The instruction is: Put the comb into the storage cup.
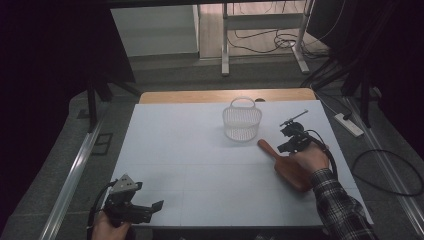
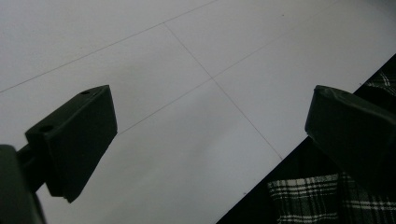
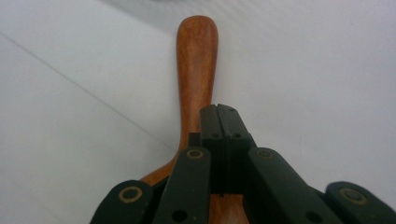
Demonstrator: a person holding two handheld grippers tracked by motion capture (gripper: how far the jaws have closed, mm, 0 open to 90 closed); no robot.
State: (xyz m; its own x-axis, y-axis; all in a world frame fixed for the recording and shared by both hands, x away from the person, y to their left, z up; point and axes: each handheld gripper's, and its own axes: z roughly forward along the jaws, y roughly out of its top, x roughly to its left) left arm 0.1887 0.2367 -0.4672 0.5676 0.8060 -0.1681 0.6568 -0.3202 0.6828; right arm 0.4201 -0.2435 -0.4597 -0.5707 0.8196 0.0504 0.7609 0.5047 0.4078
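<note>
A brown wooden spatula [image 1: 285,167] lies flat on the white table [image 1: 200,165] at the right, its handle pointing toward the basket. My right gripper [image 1: 286,149] hovers over its neck. In the right gripper view the right gripper [image 3: 219,109] has its two jaws pressed flat together, and the spatula handle [image 3: 196,60] runs out from underneath them; nothing sits between the pads. At the near left corner my left gripper [image 1: 150,210] rests in a hand. The left gripper [image 2: 210,107] has its jaws wide apart over bare table.
A white mesh basket [image 1: 242,120] with a handle stands at the back centre of the table, just beyond the spatula's handle end. A plaid sleeve [image 1: 340,205] comes in from the lower right. The table's near edge [image 2: 261,182] runs beside plaid cloth [image 2: 308,196].
</note>
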